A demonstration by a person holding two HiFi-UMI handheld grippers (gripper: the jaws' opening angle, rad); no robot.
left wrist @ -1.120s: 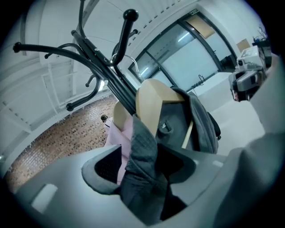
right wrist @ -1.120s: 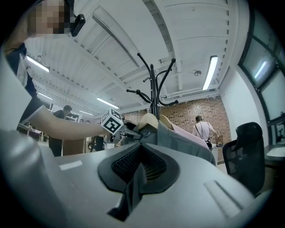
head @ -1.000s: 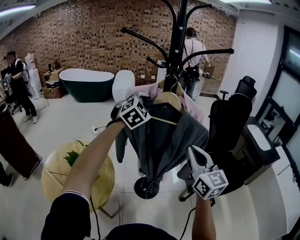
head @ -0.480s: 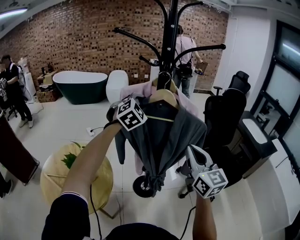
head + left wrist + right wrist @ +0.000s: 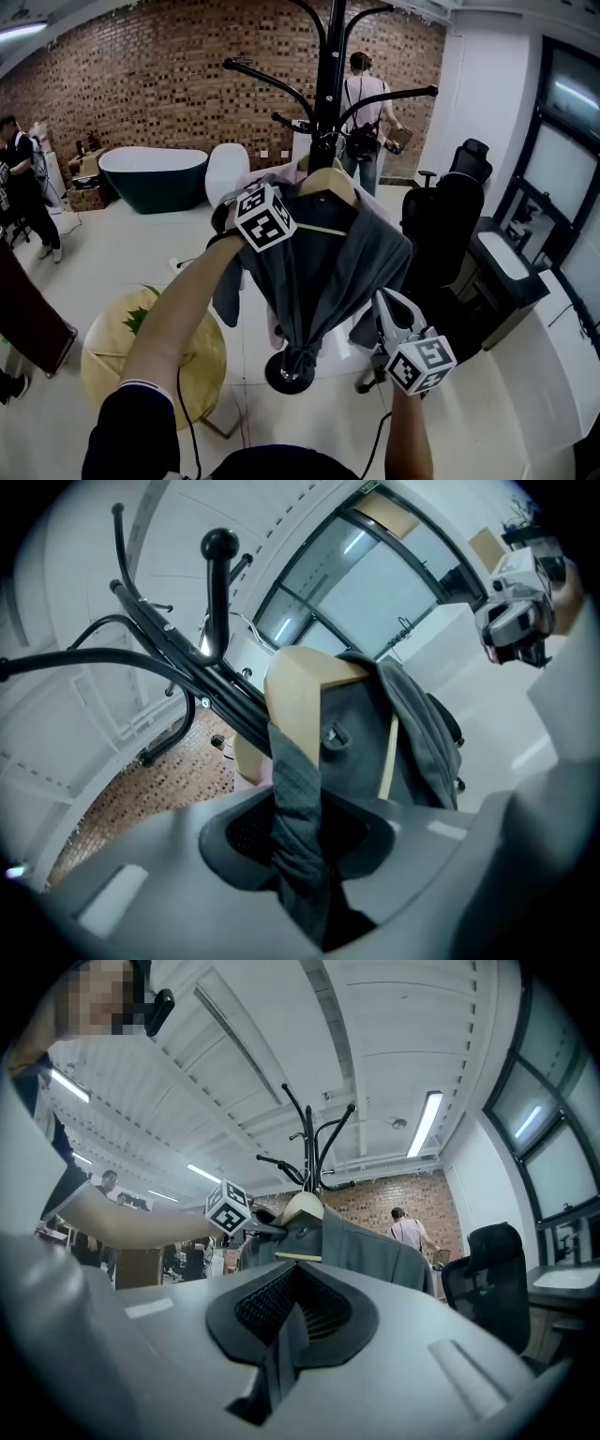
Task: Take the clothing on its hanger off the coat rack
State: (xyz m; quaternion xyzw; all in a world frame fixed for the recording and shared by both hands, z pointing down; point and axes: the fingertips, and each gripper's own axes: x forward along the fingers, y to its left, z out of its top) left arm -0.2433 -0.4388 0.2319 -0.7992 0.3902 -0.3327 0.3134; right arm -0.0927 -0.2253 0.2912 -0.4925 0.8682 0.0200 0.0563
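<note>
A grey garment point(image 5: 328, 267) hangs on a wooden hanger point(image 5: 330, 184) at the black coat rack point(image 5: 328, 84), whose hook is hidden behind the pole. My left gripper point(image 5: 286, 214) is at the hanger's left shoulder. Its jaws have just been closing and now pinch the grey cloth point(image 5: 298, 789) over the hanger's arm point(image 5: 292, 691). Lower right, my right gripper point(image 5: 382, 302) is shut on a fold of the same garment point(image 5: 281, 1354). In the right gripper view the hanger point(image 5: 302, 1206) and garment hang straight ahead. A pale pink garment point(image 5: 251, 778) hangs behind.
The rack's round base point(image 5: 291, 371) stands on the floor. A black office chair point(image 5: 450, 225) is close on the right, with a white desk point(image 5: 511, 272) beyond it. A round yellow table point(image 5: 178, 347) stands at the left. A bathtub point(image 5: 150, 173) and people point(image 5: 367, 103) are at the back.
My left gripper has risen a little with the hanger's shoulder. The garment's left sleeve has swung outward. The right gripper keeps its hold low on the cloth.
</note>
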